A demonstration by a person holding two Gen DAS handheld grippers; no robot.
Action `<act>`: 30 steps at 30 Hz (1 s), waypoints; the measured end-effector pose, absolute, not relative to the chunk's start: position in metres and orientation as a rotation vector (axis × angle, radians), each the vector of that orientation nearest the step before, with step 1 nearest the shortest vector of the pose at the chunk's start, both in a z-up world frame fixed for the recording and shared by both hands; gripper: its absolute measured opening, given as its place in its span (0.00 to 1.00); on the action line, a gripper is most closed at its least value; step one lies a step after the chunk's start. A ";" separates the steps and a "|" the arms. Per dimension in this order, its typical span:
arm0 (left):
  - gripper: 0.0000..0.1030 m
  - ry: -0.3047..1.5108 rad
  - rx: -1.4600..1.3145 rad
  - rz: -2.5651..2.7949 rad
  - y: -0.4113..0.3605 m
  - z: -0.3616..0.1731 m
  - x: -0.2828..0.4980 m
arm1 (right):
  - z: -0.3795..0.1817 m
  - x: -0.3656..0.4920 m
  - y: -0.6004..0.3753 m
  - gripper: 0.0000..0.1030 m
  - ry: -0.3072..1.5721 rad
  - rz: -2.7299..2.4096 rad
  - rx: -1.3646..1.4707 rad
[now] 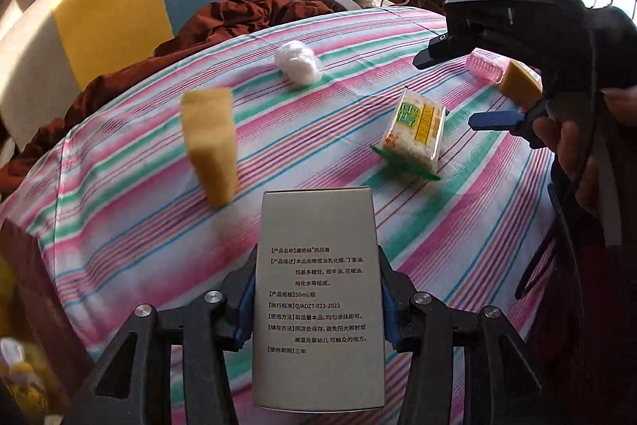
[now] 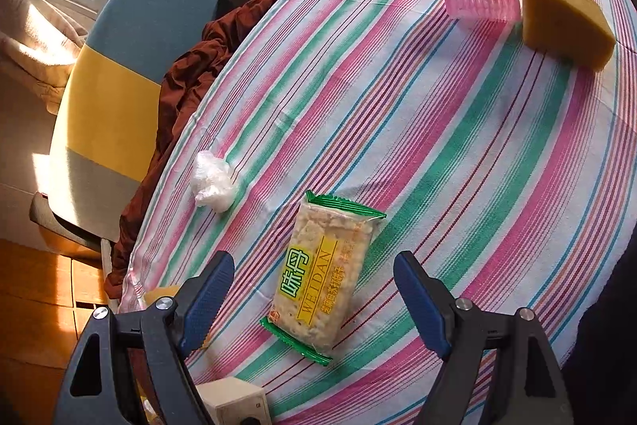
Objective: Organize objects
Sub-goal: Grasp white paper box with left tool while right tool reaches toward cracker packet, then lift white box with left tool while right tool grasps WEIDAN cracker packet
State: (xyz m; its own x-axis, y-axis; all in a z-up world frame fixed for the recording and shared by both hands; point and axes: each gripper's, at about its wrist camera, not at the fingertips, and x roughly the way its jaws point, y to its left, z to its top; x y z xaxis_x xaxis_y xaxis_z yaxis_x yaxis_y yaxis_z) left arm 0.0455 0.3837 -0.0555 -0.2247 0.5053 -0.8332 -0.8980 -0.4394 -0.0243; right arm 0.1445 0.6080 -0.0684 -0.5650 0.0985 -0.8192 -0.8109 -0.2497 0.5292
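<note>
A round table (image 1: 458, 245) under a cloth striped in pink, green, blue and white carries everything. Past its far edge stands a chair (image 1: 131, 6) with a blue, yellow and grey back, and a brown cloth (image 1: 223, 22) is heaped between chair and table, touching the table's rim.

The left gripper (image 1: 318, 305) holds a grey box (image 1: 318, 289) printed with black text; the blue pads press on its two long sides, and the box stands out forward above the near part of the table. The right gripper (image 2: 314, 301) has its jaws spread wide with nothing clamped; between them, lower down, a biscuit pack (image 2: 322, 277) with green ends lies flat near the middle of the table. Whether the fingers touch the cloth I cannot tell. In the left view this gripper shows at the right edge, with a hand (image 1: 573, 146) on its grip.

A yellow sponge (image 1: 209, 142), blurred, shows toward the table's left edge in the left view; whether it rests on the cloth or is off it I cannot tell. A second sponge (image 2: 565, 18) sits near the far right edge, touching or just beside a pink ribbed roller (image 2: 481, 2). A crumpled white bag (image 2: 213, 184) lies close to the edge facing the chair, well apart from the pack.
</note>
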 end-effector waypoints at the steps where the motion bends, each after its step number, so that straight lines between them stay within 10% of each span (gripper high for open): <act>1: 0.48 0.565 -1.010 1.847 0.372 -0.057 0.046 | -0.069 0.143 0.607 0.81 1.363 1.873 -0.907; 30: 0.60 0.413 -1.003 1.861 0.341 -0.081 0.042 | -0.085 0.108 0.601 0.84 1.094 1.804 -1.126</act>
State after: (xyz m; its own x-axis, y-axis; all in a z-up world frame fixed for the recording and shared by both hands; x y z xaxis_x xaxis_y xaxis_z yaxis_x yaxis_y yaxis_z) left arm 0.0417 0.3405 -0.0813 -0.2149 0.5827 -0.7837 -0.8596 -0.4938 -0.1315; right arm 0.1085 0.6014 -0.0847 -0.3479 0.1408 -0.9269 -0.8870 -0.3696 0.2768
